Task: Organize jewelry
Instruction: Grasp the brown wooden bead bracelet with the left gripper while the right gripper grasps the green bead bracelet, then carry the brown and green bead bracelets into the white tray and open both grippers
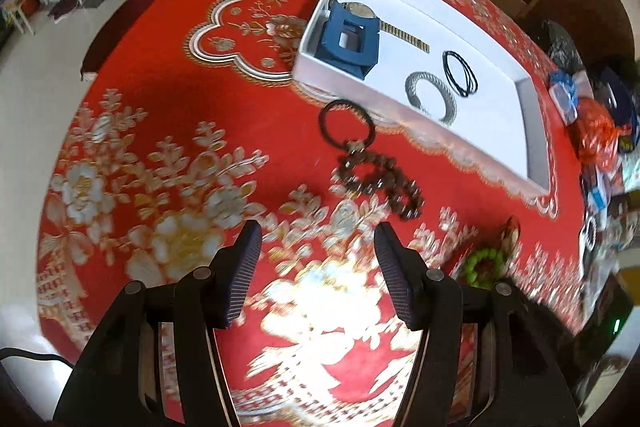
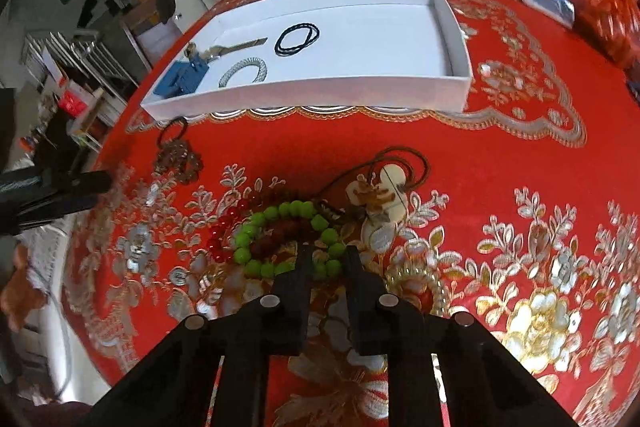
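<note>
My right gripper (image 2: 328, 257) points down at a pile of jewelry, shut on the near side of a green bead bracelet (image 2: 280, 223). Red beads (image 2: 220, 231) and dark brown beads lie tangled with the bracelet. A pale pendant on a brown cord (image 2: 380, 195) lies just beyond. My left gripper (image 1: 318, 231) hangs open over the red tablecloth with nothing between its fingers. A brown bead bracelet (image 1: 380, 183) and a black hair tie (image 1: 346, 123) lie just ahead of it. The green bracelet (image 1: 484, 263) shows to its right.
A white tray (image 1: 360, 95) (image 2: 320, 91) holds a blue clip (image 1: 346, 39), a watch (image 1: 360, 11), black cord rings (image 1: 460, 73) and a silver bracelet (image 1: 432, 99). Bags and packets (image 1: 596, 135) crowd the table's right edge. Chairs stand behind the table.
</note>
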`<state>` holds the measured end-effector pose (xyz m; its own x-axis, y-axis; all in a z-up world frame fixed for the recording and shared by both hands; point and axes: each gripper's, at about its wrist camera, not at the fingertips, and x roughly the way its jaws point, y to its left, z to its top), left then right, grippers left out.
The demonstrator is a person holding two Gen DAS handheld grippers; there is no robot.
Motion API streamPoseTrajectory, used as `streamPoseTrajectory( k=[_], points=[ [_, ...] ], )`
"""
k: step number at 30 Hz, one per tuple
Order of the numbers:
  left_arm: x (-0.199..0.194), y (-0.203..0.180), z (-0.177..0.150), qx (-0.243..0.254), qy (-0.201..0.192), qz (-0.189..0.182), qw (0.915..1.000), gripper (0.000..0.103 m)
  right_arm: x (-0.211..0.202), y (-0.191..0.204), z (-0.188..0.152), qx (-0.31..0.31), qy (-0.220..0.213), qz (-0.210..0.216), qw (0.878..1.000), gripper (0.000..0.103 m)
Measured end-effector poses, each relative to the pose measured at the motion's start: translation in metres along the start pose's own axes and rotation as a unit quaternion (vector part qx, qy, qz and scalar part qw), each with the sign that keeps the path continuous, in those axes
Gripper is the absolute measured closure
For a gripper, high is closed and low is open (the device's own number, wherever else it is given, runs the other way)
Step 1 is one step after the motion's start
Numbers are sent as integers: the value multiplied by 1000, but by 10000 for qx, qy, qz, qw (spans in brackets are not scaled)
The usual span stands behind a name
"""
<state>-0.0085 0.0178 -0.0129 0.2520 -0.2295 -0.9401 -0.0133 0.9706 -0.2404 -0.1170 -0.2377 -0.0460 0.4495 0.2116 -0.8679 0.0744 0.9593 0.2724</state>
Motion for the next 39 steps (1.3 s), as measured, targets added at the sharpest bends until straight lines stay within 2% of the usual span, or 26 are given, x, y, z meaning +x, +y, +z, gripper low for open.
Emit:
streamPoseTrajectory(
  k=[5, 7, 11, 15, 18, 19, 20, 22, 25, 26, 27, 29, 30, 31, 32, 34, 39],
  points=[
    [17, -3, 17, -434, 86, -31, 9990, 45, -2, -10, -1, 93, 106, 62, 9999, 95],
    [22, -8, 22, -395, 94, 84, 9991, 45, -6, -14, 0, 202, 21, 239, 9995, 95],
    [31, -15, 27, -315, 131, 209, 9992, 45, -4, -12, 4, 61, 120, 88, 9999, 89],
    [43, -23, 27, -167, 252, 335, 9990, 45, 1, -7, 8, -177, 214, 55, 9996, 88],
    [46, -30, 28, -37, 176, 505, 9986, 42, 8, -2, 12, -337, 268, 72, 9990, 87],
    [48, -32, 29, -18, 203, 547, 9983, 39, 8, 0, 13, -423, 256, 81, 9987, 84],
    [49, -35, 29, 10, 178, 559, 9983, 38, 9, 2, 13, -490, 279, 61, 9984, 75],
    [53, -41, 29, 89, 159, 650, 9977, 33, 9, 8, 13, -721, 326, 2, 9969, 69],
    [60, -53, 28, 349, 185, 858, 9955, 32, 9, 10, 10, -782, 360, -9, 9963, 71],
    [62, -56, 28, 425, 173, 896, 9949, 32, 9, 8, 9, -732, 346, 35, 9967, 77],
    [63, -57, 28, 483, 150, 918, 9945, 34, 9, 7, 8, -690, 343, 131, 9969, 81],
    [61, -60, 27, 595, -27, 892, 9942, 64, 8, 7, 7, -651, 332, 229, 9971, 88],
    [61, -61, 28, 635, -44, 883, 9941, 86, 8, 9, 6, -666, 325, 222, 9970, 88],
    [61, -59, 28, 631, -16, 812, 9947, 87, 7, 10, 5, -680, 336, 241, 9968, 89],
    [60, -55, 29, 612, 1, 703, 9956, 87, 6, 10, 5, -665, 341, 304, 9967, 95],
    [57, -46, 28, 570, 89, 404, 9975, 88, 0, 11, 5, -639, 308, 365, 9968, 95],
    [39, -24, 20, 466, 125, 60, 9988, 88, -18, 10, 8, -537, 147, 458, 9974, 95]
  ],
)
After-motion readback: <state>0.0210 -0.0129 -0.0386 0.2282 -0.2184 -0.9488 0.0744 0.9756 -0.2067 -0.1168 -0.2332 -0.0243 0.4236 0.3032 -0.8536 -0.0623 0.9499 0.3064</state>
